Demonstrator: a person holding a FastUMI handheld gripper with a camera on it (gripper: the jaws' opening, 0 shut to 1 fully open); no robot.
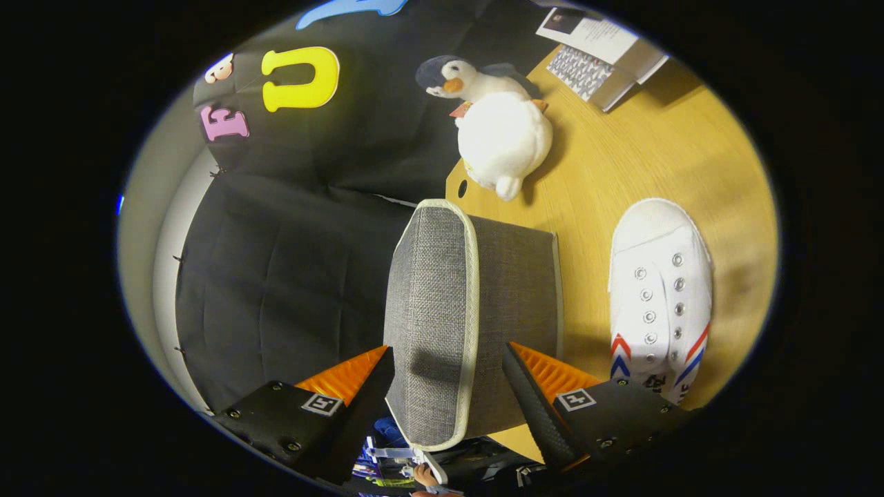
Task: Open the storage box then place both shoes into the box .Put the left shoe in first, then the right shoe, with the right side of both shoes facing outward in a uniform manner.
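Grey woven storage box [469, 310], cream trim; white shoe [659, 290], red-blue chevrons; white-grey penguin toy [501, 134]; yellow wood-grain table [642, 159].

Lighting bright on table [621, 159], soft shadows, strong fisheye warp at edges (claw [449, 366] near-blurred).

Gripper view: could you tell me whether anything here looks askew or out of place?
Nothing stands out: the grey fabric storage box sits closed between the open tongs, with a white sneaker beside it on the table.
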